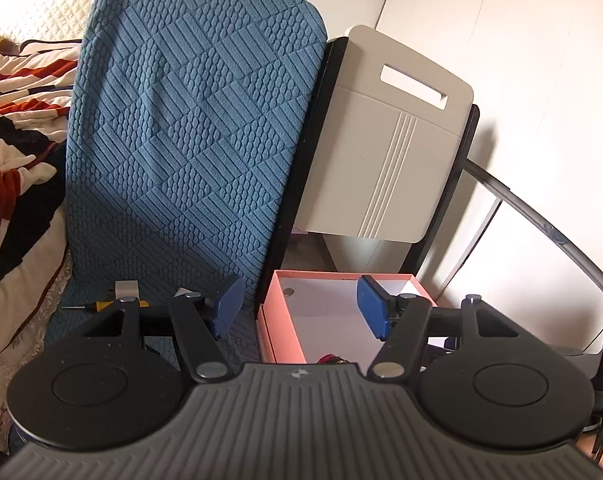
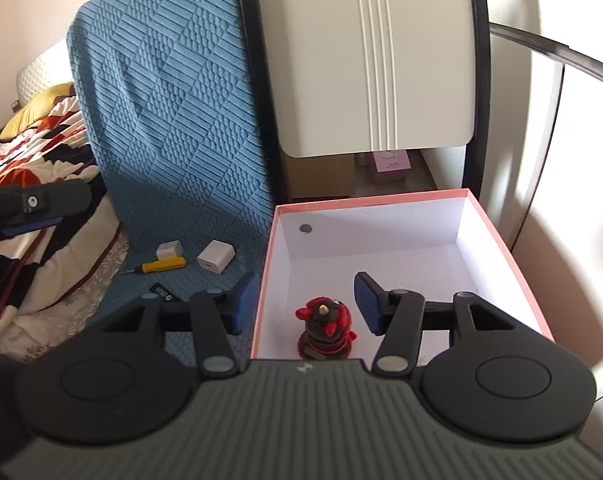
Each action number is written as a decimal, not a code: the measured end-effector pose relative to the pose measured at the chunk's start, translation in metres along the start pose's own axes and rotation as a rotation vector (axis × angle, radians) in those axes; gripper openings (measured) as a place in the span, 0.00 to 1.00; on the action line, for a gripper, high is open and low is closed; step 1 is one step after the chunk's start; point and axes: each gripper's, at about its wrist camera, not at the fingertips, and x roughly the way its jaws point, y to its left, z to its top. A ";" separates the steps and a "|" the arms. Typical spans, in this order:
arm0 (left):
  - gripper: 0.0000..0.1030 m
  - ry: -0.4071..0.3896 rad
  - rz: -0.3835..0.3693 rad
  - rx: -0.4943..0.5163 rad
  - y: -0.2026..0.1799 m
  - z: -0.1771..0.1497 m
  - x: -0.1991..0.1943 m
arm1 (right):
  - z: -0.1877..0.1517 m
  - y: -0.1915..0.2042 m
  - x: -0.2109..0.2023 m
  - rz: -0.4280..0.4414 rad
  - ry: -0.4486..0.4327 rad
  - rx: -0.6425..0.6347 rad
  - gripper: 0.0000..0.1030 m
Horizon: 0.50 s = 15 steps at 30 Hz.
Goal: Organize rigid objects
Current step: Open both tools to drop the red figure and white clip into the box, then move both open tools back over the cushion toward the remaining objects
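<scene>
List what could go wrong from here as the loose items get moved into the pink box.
1. The right hand-held gripper, open, straddles the pink box wall; moving sideways could shove it.
2. The red and black figurine stands upright just below and might topple.
3. The yellow screwdriver touches a white block, crowding a grasp.

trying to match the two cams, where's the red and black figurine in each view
Left wrist: the red and black figurine only peeks out at bottom centre, inside the pink box, mostly hidden by the gripper body.
Right wrist: figurine stands upright near the box's front wall, lower centre.
Shared landmark: the pink box.
</scene>
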 end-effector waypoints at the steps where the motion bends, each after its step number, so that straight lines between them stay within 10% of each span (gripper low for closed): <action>1: 0.66 -0.005 0.003 -0.002 0.005 -0.001 -0.004 | -0.001 0.006 -0.001 0.004 -0.003 -0.008 0.54; 15: 0.67 -0.015 0.061 0.014 0.065 -0.030 -0.025 | -0.035 0.078 0.018 0.073 0.032 -0.094 0.54</action>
